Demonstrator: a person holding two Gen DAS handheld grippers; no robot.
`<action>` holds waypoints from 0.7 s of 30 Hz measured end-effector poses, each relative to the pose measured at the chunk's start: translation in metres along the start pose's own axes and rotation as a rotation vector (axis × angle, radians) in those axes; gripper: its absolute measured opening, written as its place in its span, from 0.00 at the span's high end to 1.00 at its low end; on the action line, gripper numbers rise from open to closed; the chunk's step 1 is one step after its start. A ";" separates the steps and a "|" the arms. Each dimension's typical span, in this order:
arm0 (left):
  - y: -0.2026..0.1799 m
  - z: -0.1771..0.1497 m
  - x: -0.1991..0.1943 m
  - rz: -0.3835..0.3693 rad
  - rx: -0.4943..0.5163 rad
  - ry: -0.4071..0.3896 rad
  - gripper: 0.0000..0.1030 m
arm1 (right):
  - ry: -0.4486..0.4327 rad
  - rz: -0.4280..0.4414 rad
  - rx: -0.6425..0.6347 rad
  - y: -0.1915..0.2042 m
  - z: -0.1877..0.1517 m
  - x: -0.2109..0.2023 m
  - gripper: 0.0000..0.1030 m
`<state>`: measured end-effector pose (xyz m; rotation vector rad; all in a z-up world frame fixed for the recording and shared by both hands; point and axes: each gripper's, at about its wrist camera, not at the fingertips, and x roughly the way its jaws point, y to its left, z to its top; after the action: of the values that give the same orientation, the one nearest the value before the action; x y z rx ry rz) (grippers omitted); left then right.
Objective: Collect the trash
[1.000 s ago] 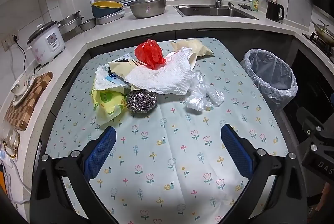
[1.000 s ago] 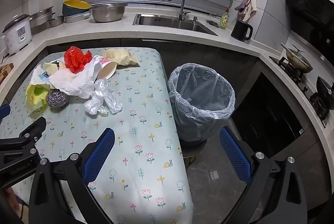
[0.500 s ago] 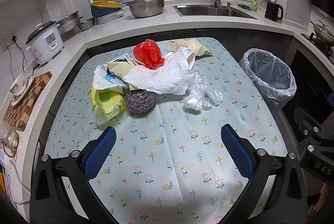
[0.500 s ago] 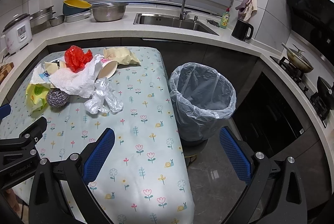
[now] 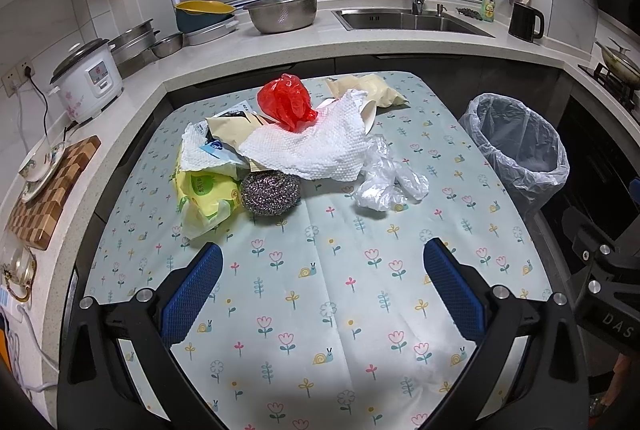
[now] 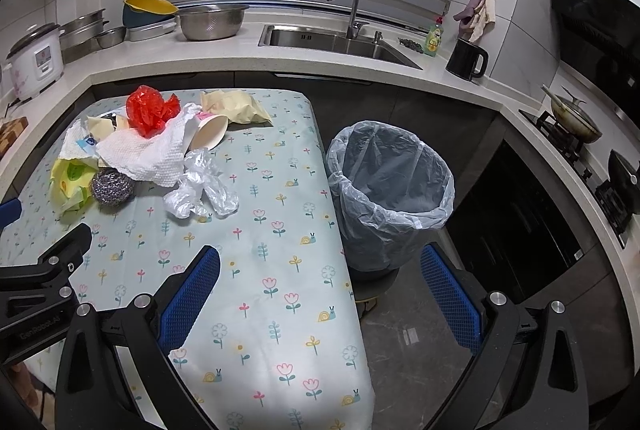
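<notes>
Trash (image 5: 288,149) lies heaped on the table (image 5: 320,290), left of the lined bin (image 6: 390,189). Left gripper (image 5: 318,286), jaws spread and empty, faces it squarely; right gripper (image 6: 320,294), likewise wide and empty, points binward, so the left looks nearer.

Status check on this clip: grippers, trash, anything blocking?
Left hand-held gripper open, empty; right hand-held gripper open, empty. Trash pile untouched on table. Lined bin beside table, empty. Nothing in the way.

Trash pile (image 5: 288,149) heaped on table; lined bin (image 6: 390,189) beside, upright.
</notes>
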<state>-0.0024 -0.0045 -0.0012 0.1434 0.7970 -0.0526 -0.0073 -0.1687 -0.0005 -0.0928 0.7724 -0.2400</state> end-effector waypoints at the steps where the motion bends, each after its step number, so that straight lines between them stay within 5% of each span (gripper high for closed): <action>1: 0.001 0.000 0.000 -0.001 -0.002 0.001 0.07 | 0.000 0.000 0.001 0.000 0.000 0.000 0.07; 21: 0.008 0.001 0.001 -0.004 -0.010 -0.001 0.07 | -0.001 -0.006 -0.009 0.009 0.003 0.000 0.07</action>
<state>-0.0005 0.0030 -0.0006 0.1325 0.7963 -0.0523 -0.0036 -0.1601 0.0000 -0.1041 0.7723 -0.2419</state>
